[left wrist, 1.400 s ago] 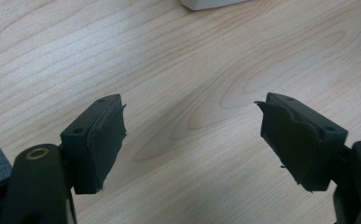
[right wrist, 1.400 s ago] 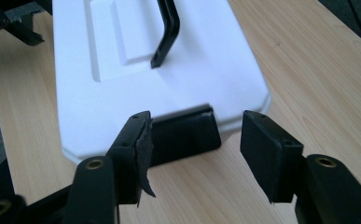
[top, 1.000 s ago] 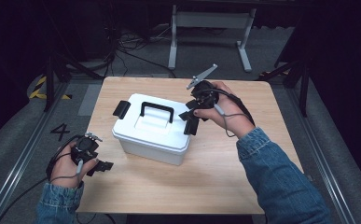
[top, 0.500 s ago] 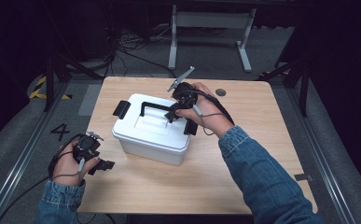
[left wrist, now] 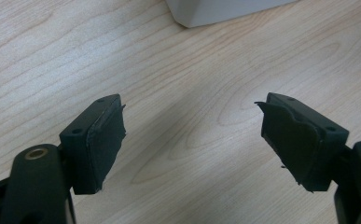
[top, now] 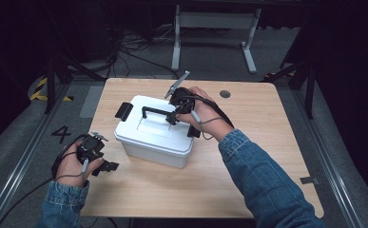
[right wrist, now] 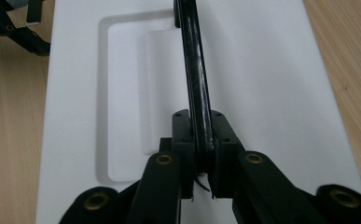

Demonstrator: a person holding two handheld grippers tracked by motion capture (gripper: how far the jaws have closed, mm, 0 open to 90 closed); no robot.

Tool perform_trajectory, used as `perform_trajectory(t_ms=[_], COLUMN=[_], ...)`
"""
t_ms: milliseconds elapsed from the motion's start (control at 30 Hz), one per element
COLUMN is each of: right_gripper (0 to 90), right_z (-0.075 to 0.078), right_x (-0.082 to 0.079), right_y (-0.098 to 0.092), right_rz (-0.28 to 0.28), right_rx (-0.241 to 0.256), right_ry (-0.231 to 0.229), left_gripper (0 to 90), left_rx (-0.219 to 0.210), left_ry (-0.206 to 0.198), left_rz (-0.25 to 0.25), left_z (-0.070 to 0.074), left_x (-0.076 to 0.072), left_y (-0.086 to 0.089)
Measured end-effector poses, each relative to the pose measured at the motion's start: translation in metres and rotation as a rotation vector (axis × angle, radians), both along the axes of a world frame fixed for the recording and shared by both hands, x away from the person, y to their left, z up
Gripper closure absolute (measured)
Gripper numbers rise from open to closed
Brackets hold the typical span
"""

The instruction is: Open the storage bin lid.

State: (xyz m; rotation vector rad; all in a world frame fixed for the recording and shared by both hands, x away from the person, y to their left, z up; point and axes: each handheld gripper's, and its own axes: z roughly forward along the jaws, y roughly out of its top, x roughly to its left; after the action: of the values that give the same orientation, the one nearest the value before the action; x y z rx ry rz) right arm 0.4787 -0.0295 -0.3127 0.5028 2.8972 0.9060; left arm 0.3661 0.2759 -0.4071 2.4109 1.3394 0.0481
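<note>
We see a white rectangular plastic box (top: 154,137) sitting left of centre on the light wooden table (top: 248,175), lid shut, so we cannot tell what it holds. A recessed panel in the lid lies under a thin black carrying handle (top: 159,111), which stands raised along the lid's length. A black latch (top: 123,111) sticks out from the box's far-left end. Near the table's far edge we notice a small dark round grommet (top: 225,94), well apart from the box. Beyond the table stand a grey metal frame (top: 215,23) and loose cables on the floor.

Our right gripper (top: 174,115) reaches over the box's right end, and in the right gripper view its jaws are pressed together on the black carrying handle (right wrist: 197,93), pads touching both sides of the bar. Our left gripper (top: 106,166) rests low near the table's near-left edge, beside the box but not touching it; its jaws (left wrist: 192,140) stand wide apart over bare wood, holding nothing.
</note>
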Motion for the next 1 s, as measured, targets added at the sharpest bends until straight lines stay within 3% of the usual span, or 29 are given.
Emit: perform_trajectory(t_ms=[200,500,1000], right_gripper=[84.4,84.9,85.0], right_z=[0.001,0.01,0.043], right_x=[-0.001,-0.003,-0.009], right_y=[0.001,0.0,-0.012], right_rz=[0.008,0.018,0.013], right_rx=[-0.006,0.041,0.095], right_ry=[-0.012,-0.031,-0.102], left_gripper=[21.9,21.9,21.9], left_rx=[-0.004,0.003,0.008], left_ry=[0.005,-0.001,-0.001], left_rz=[-0.001,0.001,0.002], left_z=[-0.001,-0.001,-0.002], left_x=[-0.002,-0.001,-0.001], left_y=[0.0,0.002,0.002])
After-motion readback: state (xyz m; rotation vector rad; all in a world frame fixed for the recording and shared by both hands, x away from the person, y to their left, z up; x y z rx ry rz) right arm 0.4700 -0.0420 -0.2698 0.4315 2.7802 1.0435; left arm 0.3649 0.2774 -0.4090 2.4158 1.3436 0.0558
